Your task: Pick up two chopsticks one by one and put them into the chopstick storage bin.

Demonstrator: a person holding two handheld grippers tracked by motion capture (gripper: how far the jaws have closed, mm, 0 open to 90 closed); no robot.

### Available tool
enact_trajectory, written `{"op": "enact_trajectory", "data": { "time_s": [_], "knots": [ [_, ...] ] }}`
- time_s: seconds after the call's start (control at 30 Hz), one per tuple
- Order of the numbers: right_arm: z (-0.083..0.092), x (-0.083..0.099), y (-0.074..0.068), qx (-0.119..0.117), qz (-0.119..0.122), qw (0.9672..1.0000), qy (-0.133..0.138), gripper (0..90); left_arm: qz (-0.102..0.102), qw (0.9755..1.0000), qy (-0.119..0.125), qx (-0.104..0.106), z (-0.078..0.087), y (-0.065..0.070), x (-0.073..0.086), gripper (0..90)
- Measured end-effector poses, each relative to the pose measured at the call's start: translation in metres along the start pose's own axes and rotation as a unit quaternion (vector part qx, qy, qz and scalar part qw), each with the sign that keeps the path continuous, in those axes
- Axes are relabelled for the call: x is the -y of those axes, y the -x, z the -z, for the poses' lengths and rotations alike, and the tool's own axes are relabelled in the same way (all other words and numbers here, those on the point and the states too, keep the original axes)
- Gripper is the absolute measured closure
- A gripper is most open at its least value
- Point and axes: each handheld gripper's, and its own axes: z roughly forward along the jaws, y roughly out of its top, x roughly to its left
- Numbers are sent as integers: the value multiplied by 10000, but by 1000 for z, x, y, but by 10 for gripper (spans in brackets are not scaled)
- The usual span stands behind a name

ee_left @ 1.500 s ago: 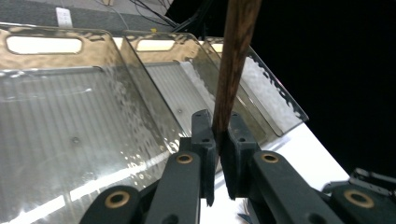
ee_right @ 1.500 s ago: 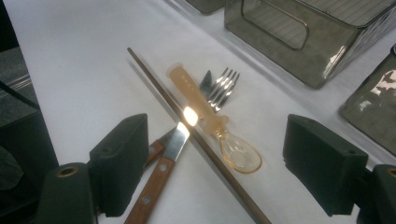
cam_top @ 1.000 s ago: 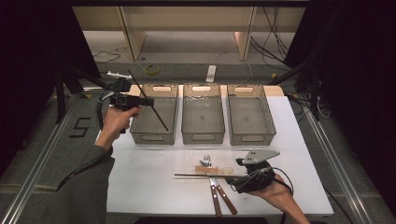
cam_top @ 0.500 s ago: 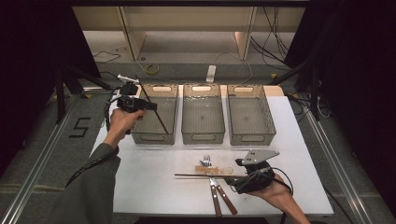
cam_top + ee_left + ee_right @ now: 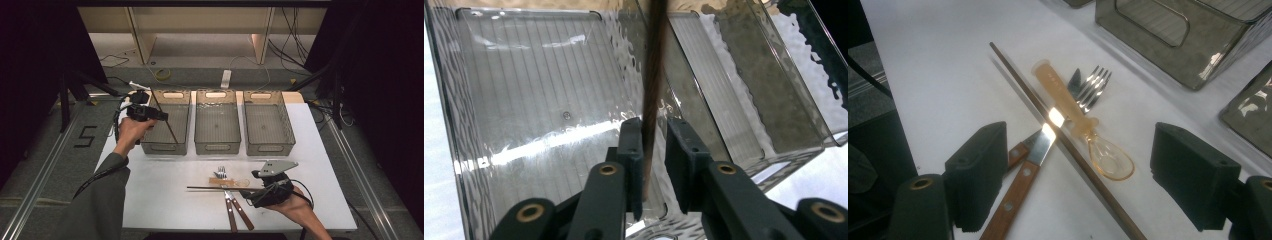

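My left gripper (image 5: 159, 116) hovers over the left clear bin (image 5: 165, 147). A dark chopstick (image 5: 167, 122) slants down into that bin. In the left gripper view this chopstick (image 5: 653, 75) stands between the jaws of the left gripper (image 5: 655, 131), which have just been opening; a gap shows on its right side. My right gripper (image 5: 250, 192) rests low at the front right, open wide (image 5: 1078, 137). Between its jaws lie a second chopstick (image 5: 1058, 135), an amber plastic spoon (image 5: 1088, 135), forks (image 5: 1093, 82) and two wooden-handled knives (image 5: 1018, 185).
Two more clear bins, middle (image 5: 216, 145) and right (image 5: 270, 147), stand in a row beside the left one. The white table (image 5: 165, 190) has bare room at its front left. Cables and a shelf frame lie beyond the table's far edge.
My left hand has sunk a little toward the left bin with the chopstick, which now reaches lower into it. The right hand and the cutlery have stayed put.
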Motion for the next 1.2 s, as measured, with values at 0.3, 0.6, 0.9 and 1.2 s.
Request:
{"op": "enact_trajectory", "data": {
  "time_s": [0.3,0.6,0.9,1.2],
  "knots": [
    [0,0,0,-30,9,10000,0,239,4,10000,7,-29,-3,4,2,577],
    [1,-4,2,-25,95,9999,-23,238,-759,9967,103,260,20,43,8,261],
    [1,-7,11,-85,189,9995,-225,245,-1461,9849,383,843,47,85,42,180],
    [-5,-13,21,-56,233,9987,-452,241,-1847,9781,550,783,56,99,75,163]
  ]
}}
